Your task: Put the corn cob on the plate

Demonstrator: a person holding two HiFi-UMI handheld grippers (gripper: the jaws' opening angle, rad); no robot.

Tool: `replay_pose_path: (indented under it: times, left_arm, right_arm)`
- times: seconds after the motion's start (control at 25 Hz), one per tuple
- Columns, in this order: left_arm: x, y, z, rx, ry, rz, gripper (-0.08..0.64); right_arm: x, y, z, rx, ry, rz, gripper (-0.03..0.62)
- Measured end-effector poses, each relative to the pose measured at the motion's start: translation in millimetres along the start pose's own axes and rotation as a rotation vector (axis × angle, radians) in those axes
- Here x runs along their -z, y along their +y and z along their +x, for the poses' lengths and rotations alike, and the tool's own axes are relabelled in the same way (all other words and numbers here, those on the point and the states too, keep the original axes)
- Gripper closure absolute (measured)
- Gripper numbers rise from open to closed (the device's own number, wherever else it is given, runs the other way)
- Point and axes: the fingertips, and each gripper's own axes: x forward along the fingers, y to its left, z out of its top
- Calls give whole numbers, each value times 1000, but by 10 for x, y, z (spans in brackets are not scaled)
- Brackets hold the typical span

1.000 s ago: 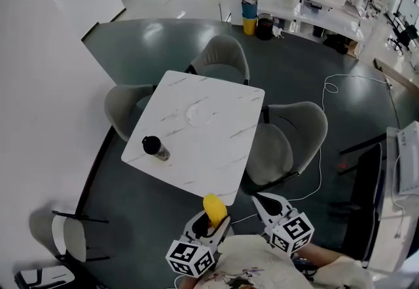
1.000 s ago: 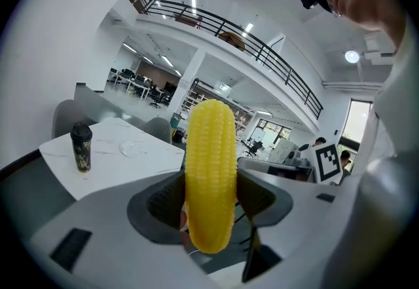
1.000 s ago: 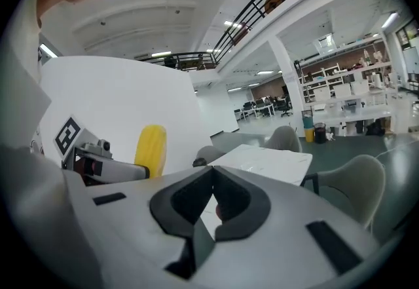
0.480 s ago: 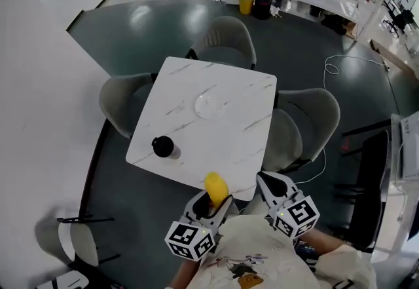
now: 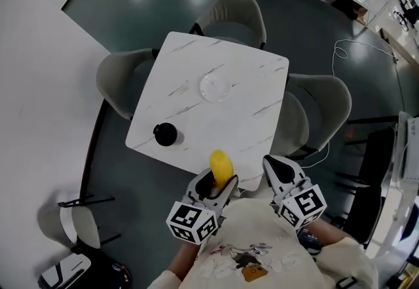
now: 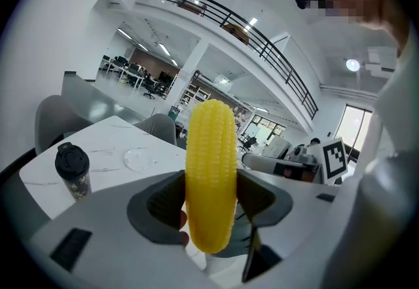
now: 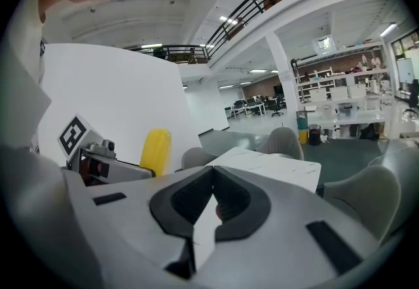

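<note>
A yellow corn cob (image 5: 221, 167) stands upright between the jaws of my left gripper (image 5: 217, 183), which is shut on it just off the near edge of the white marble table (image 5: 249, 130). In the left gripper view the corn cob (image 6: 211, 173) fills the middle, with the clear glass plate (image 6: 139, 159) far beyond it. That plate (image 5: 218, 86) lies near the table's middle in the head view. My right gripper (image 5: 280, 170) hangs beside the left one, shut and holding nothing; its own view shows the jaws meeting and the corn cob (image 7: 156, 151) off to the left.
A black-lidded cup (image 5: 165, 134) stands at the table's near left corner. Grey chairs (image 5: 232, 12) ring the table on the far, left (image 5: 118, 81) and right (image 5: 324, 107) sides. A white cable (image 5: 357, 52) trails over the dark floor at the right.
The table has drawn closer and lower in the head view as I move toward it. Both grippers stay in front of me, the left still holding the corn cob.
</note>
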Motion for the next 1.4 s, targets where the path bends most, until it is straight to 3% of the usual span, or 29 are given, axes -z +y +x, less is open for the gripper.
replay_pose_path:
  times: [0.36,0.8,1.4]
  left_arm:
    - [-294,235,424,-63,5,-6,319]
    - [-424,576,902,-140,29,-30,319]
    - [-541,1414,1521,-243,82,-22,319]
  right_arm:
    - [-212,-352,398,-67,15,-5,589]
    - [-201,-667,917,-167,72,-34,589]
    - [-92,-978,1742,-236,108,-44,589]
